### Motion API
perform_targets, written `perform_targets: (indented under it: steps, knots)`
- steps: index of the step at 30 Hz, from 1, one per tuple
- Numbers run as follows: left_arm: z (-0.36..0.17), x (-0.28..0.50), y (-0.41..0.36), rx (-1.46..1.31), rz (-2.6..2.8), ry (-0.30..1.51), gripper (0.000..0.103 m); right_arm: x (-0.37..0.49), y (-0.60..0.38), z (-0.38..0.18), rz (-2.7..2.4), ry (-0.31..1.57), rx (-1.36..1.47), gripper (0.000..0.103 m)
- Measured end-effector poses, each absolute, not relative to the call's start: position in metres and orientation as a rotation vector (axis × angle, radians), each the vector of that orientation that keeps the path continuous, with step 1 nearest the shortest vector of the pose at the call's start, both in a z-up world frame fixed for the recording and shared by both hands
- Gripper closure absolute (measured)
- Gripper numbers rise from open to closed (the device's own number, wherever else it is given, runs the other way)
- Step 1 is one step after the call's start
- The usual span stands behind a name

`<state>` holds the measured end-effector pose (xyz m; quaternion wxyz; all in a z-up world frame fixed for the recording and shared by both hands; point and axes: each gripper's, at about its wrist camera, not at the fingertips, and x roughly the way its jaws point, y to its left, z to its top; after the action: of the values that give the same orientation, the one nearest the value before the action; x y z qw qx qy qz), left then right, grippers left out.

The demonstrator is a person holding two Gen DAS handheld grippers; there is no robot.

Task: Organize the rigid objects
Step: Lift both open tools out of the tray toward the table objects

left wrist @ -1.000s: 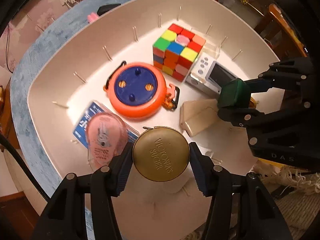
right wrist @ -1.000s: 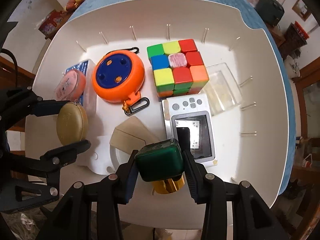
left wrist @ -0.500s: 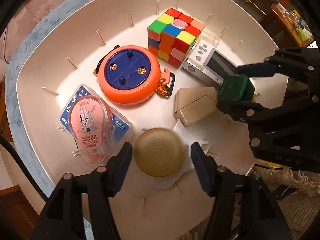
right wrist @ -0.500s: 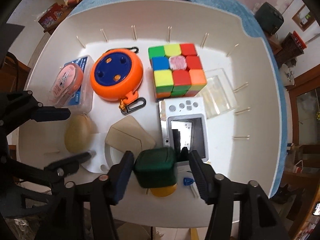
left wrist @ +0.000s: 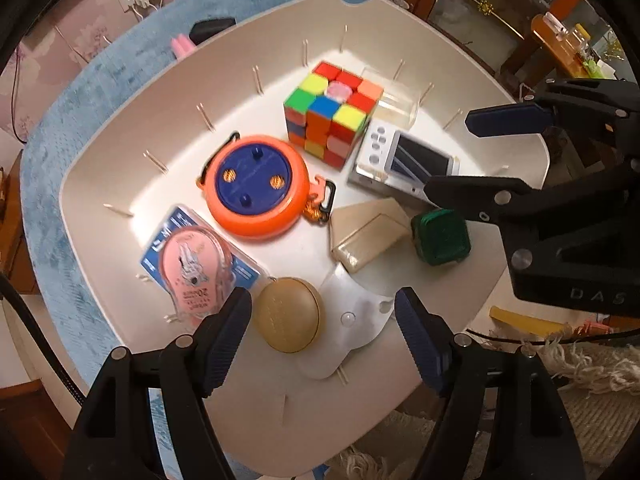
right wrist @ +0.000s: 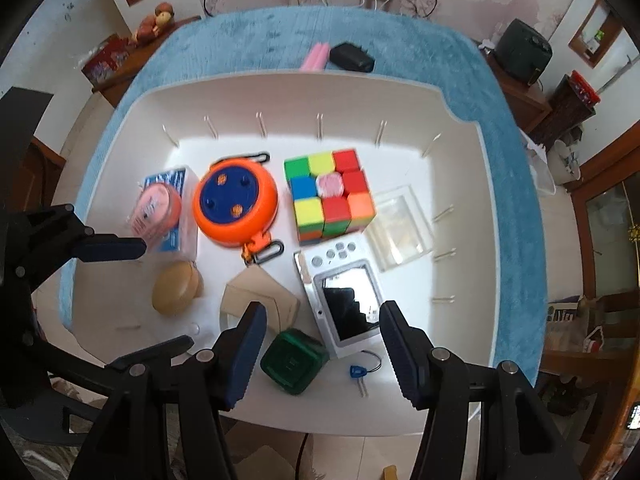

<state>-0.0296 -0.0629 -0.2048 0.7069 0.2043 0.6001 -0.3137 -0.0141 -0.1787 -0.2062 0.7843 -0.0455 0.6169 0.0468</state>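
- Gold round tin (left wrist: 289, 314), left wrist view: it lies flat in the white tray (left wrist: 120, 152), just ahead of my left gripper (left wrist: 323, 336) and close to its left finger. The jaws stand wide and hold nothing. Being round, the tin has no long axis; its broad face points up.
- Same view, ahead and to the right: the green box (left wrist: 440, 237) sits on the tray floor beside the beige wedge (left wrist: 366, 232). My right gripper (left wrist: 472, 156) hangs above it, spread wide.
- Right wrist view: the green box (right wrist: 293, 360) rests between the jaws of my right gripper (right wrist: 320, 348), nearer the left finger, and appears free of both. Top face up; squarish, no clear long axis.
- Same view, farther ahead: cube (right wrist: 330, 196), orange reel (right wrist: 236, 204), camera (right wrist: 344, 300), pink tape pack (right wrist: 164, 208) and clear case (right wrist: 400, 228) all lie inside the tray.
- Judgement: both pieces appear placed. A pink item (right wrist: 316, 56) and a black item (right wrist: 352, 58) outside the tray may remain.
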Motion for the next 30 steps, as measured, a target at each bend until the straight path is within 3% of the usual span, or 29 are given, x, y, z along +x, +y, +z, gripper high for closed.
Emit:
perform_targets:
  steps: [30]
  knots:
    - [-0.127, 0.069, -0.057, 0.267, -0.569, 1.159, 0.026, 0.061, -0.218, -0.15, 0.132, 1.176, -0.023, 0.043]
